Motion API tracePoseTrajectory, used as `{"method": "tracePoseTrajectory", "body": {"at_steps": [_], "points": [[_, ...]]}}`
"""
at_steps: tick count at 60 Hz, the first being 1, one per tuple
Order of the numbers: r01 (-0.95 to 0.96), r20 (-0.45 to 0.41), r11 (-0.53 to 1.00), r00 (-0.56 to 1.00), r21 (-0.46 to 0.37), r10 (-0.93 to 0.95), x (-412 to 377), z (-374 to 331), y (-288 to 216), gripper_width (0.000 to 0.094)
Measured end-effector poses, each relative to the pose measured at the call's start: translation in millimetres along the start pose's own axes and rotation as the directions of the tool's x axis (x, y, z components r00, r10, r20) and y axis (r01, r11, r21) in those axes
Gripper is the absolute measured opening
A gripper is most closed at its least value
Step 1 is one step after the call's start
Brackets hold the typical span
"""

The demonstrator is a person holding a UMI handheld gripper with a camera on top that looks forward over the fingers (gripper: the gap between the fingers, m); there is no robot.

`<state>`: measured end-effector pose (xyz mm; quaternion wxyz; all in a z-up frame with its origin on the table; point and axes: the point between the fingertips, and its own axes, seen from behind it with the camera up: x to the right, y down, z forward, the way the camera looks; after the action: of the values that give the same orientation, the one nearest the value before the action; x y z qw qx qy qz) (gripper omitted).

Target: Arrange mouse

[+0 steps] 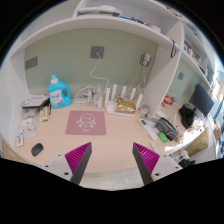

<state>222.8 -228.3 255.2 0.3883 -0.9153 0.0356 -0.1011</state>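
A small dark mouse [37, 149] lies on the wooden desk [110, 140], to the left of my fingers. A pink mouse mat [86, 122] lies flat further ahead, in front of the left finger. My gripper [112, 160] is open and empty, held above the desk's near part, with bare desk between the magenta pads [78, 157]. The mouse is well apart from both fingers.
A blue bottle [59, 92] stands at the back left. A white router with antennas [126, 101] stands at the back middle. Clutter and cables [160, 128] lie to the right, with a dark monitor [201, 99] beyond. Shelves run above the desk.
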Motion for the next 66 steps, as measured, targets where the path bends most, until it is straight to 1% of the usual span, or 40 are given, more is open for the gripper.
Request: {"method": "tracePoseTrajectory", "body": {"at_steps": [4,11,15,20,27,34,38,49,58,66], "points": [[-0.010,0.001,1.000,1.000,-0.001,0.010,-2.6,-0.4,7.9,0.0848],[-0.026,-0.011,1.000,1.000,-0.004,0.026,-13.3,-0.1,37.2,0.0847],[-0.051,-0.012,0.999,0.999,0.008,0.052,-25.7,-1.3,62.0,0.0853],[-0.082,0.009,0.996,0.997,0.026,0.081,-55.0,-1.8,94.6,0.0850],[-0.095,0.063,0.994,0.994,0.059,0.091,-124.5,-0.3,138.2,0.0851],[-0.112,0.166,0.990,0.981,0.089,0.096,-222.5,5.8,163.4,0.0850],[-0.124,0.222,0.987,0.970,0.106,0.098,-279.2,12.3,168.0,0.0851],[-0.108,0.315,0.986,0.947,0.128,0.062,-408.1,47.9,171.3,0.0851],[-0.095,0.310,0.989,0.949,0.116,0.055,-462.8,86.8,166.1,0.0853],[-0.107,0.295,0.990,0.953,0.091,0.076,-479.3,118.0,154.1,0.0844]]}}
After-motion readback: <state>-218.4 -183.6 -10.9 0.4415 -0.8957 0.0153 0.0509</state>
